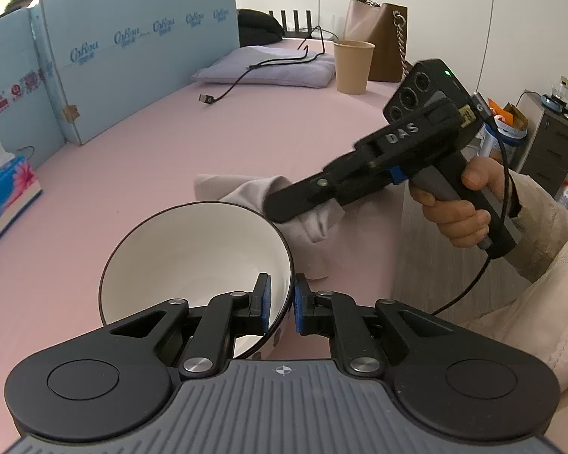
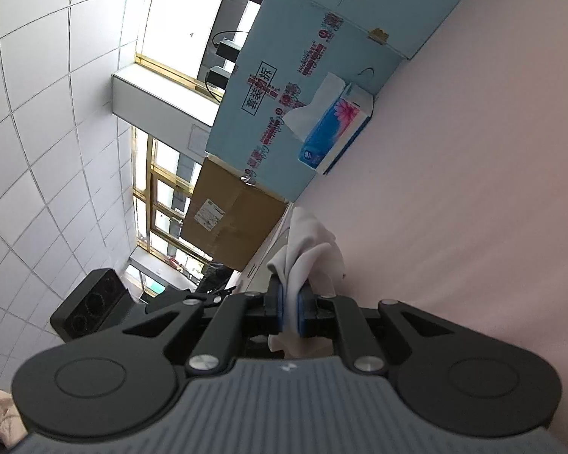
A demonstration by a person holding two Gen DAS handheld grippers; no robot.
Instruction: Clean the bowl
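The left tool (image 1: pixel 280 304) is clamped on the rim of the white bowl (image 1: pixel 193 261), low in the middle of the frame, tipped up. Just right of it, the right tool (image 2: pixel 291 312) squeezes a pale cloth (image 2: pixel 310 261). The wiping looks about to start, I think: the cloth must go inside the bowl next. Farther off, the pink desk (image 1: pixel 170 140) holds a paper cup (image 1: pixel 352 66), upper right, and a tissue box (image 2: pixel 335 130).
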